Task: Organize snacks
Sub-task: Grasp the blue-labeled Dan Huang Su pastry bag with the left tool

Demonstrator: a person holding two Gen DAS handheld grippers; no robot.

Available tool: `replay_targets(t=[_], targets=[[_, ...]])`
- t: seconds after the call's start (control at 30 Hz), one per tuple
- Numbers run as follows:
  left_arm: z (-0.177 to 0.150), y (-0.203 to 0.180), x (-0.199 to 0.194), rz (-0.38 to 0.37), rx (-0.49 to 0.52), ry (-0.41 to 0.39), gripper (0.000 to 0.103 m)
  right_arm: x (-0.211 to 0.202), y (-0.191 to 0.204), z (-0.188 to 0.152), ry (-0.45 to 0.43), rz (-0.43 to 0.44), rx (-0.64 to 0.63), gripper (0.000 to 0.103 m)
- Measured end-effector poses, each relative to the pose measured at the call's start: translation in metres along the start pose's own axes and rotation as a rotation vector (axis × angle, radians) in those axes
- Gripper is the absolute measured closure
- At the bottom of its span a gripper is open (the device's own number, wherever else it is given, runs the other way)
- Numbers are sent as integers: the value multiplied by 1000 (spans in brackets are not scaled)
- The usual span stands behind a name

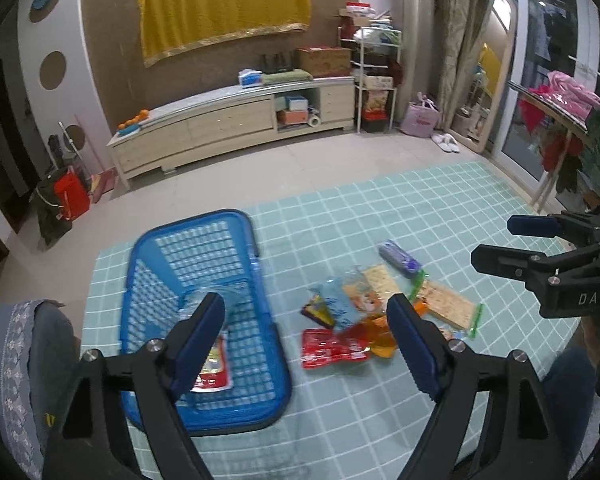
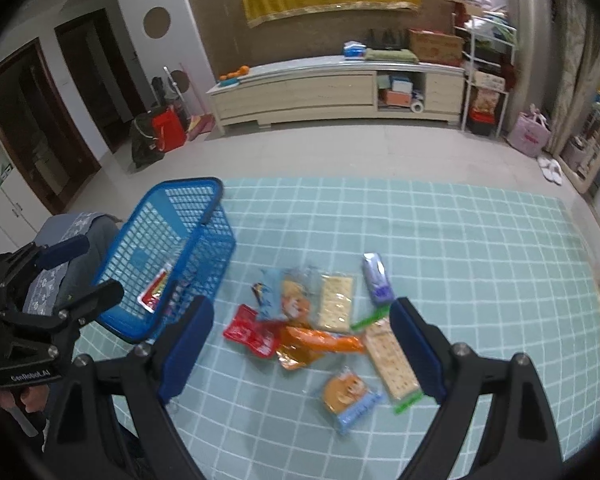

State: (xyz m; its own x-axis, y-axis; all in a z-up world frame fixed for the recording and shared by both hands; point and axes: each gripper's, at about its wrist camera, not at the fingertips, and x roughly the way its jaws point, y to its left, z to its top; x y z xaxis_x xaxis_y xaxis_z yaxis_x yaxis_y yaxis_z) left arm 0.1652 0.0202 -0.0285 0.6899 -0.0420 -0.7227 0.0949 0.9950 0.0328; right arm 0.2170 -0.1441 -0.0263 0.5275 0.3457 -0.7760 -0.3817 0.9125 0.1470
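With both our left gripper (image 1: pixel 308 340) and right gripper (image 2: pixel 302 344) spread and empty, one packet (image 1: pixel 214 372) lies in the basket (image 1: pixel 260 400) beside the left jaws, while the snack pile (image 2: pixel 320 324) ahead of the right jaws remains unsorted.

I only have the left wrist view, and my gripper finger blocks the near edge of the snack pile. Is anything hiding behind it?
Observer: Yes. A round biscuit in a blue wrapper lies apart from the heap, nearest you, beside the long cracker pack.
Operator: I see the right gripper only side-on. Is it carrying anything?
Observer: No. The right gripper is open, with nothing held between its fingers; the snacks lie on the checked cloth beyond it.
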Motion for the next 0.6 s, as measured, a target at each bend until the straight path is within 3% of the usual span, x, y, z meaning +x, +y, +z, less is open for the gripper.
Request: replay_targets(t=[0.6], targets=[[14, -58, 82, -24, -6, 149, 21, 27, -73, -20, 60, -40, 74, 11]])
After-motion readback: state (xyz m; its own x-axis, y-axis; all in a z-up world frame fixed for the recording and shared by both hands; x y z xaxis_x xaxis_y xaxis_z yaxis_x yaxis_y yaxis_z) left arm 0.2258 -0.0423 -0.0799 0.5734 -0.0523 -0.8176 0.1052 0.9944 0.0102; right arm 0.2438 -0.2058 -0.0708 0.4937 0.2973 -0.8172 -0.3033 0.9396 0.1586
